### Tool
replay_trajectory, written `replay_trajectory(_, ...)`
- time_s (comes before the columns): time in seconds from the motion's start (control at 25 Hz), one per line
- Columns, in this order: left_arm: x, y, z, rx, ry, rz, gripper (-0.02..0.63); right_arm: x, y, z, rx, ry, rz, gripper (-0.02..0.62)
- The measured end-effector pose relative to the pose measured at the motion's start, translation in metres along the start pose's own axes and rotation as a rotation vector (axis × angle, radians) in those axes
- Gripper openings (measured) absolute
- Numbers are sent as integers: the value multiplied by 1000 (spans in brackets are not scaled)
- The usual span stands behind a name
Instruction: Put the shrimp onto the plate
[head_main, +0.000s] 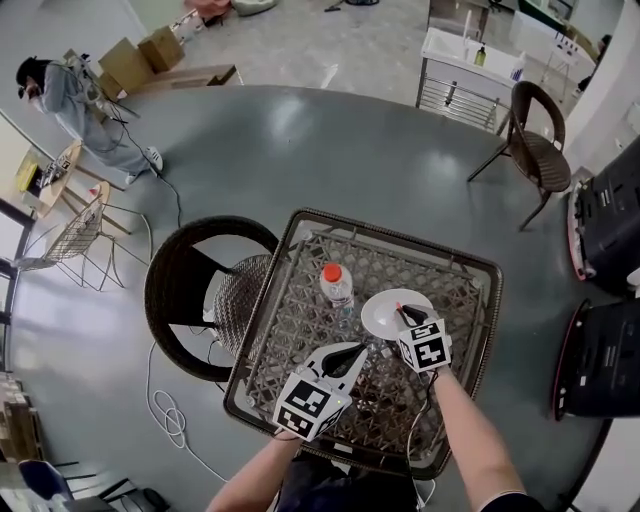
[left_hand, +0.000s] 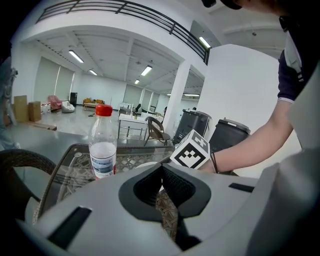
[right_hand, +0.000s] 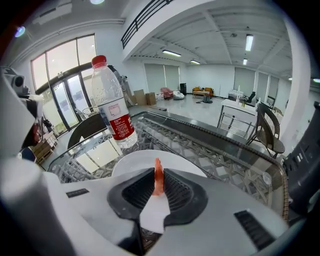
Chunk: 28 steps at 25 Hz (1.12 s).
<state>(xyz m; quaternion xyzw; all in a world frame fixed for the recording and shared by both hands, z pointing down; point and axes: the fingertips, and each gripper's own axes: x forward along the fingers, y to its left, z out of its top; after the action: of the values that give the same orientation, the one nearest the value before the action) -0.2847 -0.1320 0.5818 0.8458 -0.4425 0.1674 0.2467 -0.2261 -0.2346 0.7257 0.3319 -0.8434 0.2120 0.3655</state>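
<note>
A thin orange shrimp (right_hand: 158, 179) stands upright between the jaws of my right gripper (right_hand: 158, 186), which is shut on it. Just beyond and below the jaws lies the white plate (right_hand: 150, 159), bare. In the head view the right gripper (head_main: 408, 317) sits over the near edge of the plate (head_main: 385, 312), with a speck of the shrimp (head_main: 398, 304) at its tip. My left gripper (left_hand: 161, 187) is shut with nothing in it; it hangs over the table (head_main: 300, 300) left of the plate, seen as (head_main: 352, 356).
A water bottle (head_main: 337, 286) with a red cap stands on the glass-topped wicker table left of the plate; it also shows as the bottle (right_hand: 113, 109) and bottle (left_hand: 102, 145). A dark round chair (head_main: 205, 295) sits at the table's left side.
</note>
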Motion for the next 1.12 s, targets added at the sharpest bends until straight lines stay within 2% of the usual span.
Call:
replay_trajectory(0.32, -2, 4, -4, -1, 5, 12, 9, 14, 3, -1, -47, 52, -10, 55)
replay_trajectory(0.72, -10, 8, -4, 2, 8, 11, 9, 16, 11, -1, -157, 141, -23, 55)
replay_trajectory(0.96, -19, 9, 0, 14, 8, 6, 9, 15, 13, 1, -92, 130, -22, 57)
replay_trajectory(1.12, -23, 4, 4, 32, 6, -12, 9, -1, 10, 11, -28, 63, -30, 57)
